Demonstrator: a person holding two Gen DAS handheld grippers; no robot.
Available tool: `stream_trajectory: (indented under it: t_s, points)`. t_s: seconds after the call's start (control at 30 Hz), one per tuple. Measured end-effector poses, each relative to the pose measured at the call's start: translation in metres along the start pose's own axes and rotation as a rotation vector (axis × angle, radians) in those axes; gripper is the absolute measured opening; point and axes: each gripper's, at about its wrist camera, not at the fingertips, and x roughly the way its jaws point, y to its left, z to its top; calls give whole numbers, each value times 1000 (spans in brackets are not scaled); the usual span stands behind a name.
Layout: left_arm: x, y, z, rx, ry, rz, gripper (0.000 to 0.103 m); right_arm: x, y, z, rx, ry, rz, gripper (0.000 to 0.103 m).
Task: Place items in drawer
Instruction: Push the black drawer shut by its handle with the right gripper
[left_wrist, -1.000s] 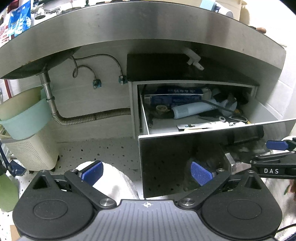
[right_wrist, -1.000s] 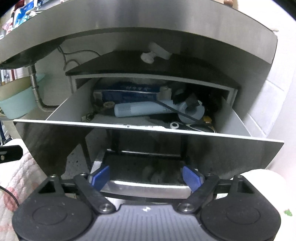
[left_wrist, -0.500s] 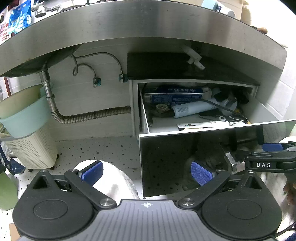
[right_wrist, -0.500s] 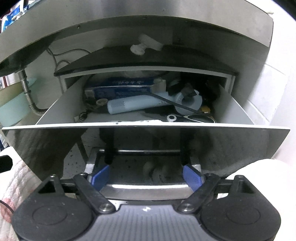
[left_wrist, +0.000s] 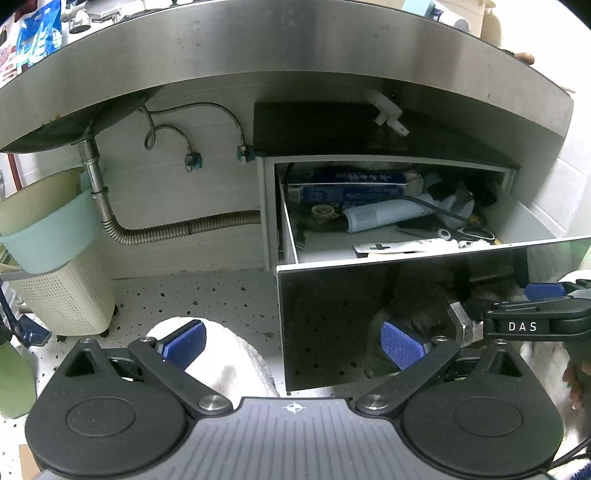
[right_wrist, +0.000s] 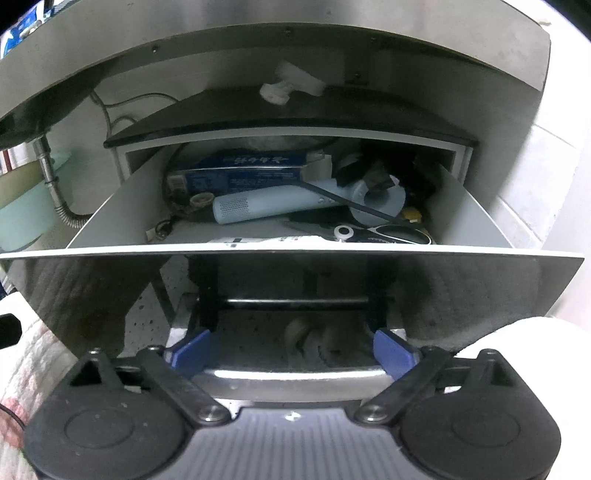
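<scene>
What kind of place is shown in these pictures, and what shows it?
Probably a home kitchen or washroom, seen below the counter: a sink drain pipe under a steel countertop, a laundry-style basket, and an open drawer of household items.

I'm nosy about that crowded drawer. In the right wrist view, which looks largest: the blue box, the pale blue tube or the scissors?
1. blue box
2. pale blue tube, nearly the same length
3. scissors, partly hidden by the drawer front

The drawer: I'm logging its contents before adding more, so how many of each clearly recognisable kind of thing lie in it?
Blue boxes: 1
Light blue hair dryer: 1
Scissors: 1
White printed packet: 1
Total: 4 identifiable; the dark clutter at the back right is too jumbled to count.
</scene>
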Motion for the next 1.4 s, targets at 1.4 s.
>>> stream_trajectory:
  t_s: [1.4]
  points:
    - [1,-7,-4,2,38,-18,102,15,5,7,-8,-36,-3,99]
